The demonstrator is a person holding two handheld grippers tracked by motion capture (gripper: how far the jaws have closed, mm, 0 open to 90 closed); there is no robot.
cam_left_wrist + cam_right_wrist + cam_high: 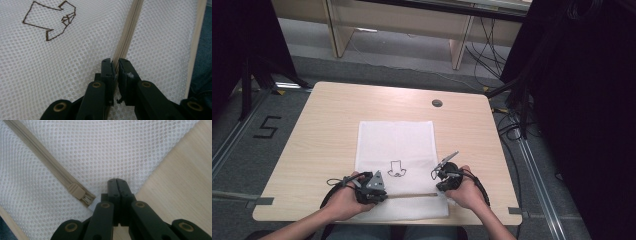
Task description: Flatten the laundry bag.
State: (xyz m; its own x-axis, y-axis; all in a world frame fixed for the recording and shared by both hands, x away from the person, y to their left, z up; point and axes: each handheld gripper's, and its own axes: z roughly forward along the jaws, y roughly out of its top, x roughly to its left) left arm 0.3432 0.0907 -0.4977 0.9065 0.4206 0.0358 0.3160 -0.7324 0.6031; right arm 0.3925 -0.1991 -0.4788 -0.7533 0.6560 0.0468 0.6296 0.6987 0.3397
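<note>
High view: a white mesh bag (pixel 395 150) lies flat on the wooden table (pixel 322 130), its near edge close to the person's side. A brown line drawing (pixel 397 169) is printed on the mesh. A beige zipper (pixel 412 195) runs across the bag near its front edge. The left gripper (pixel 373 189) sits at the zipper's left end; the right gripper (pixel 447 181) sits at the bag's right edge, by the zipper's other end. A dark round grommet (pixel 437 103) is set in the far part of the table.

Left gripper view: the left gripper (pixel 116 65) has its jaws narrow, one on each side of the zipper (pixel 127 35), pinching the tape. The drawing (pixel 50 21) lies off to the upper left on the mesh.

Right gripper view: the right gripper (pixel 116 182) has its jaws pressed together, tips on the mesh bag (pixel 105 147) near its edge; whether fabric is caught between them cannot be told. The zipper slider (pixel 80 192) lies just left of the jaws, apart from them.
</note>
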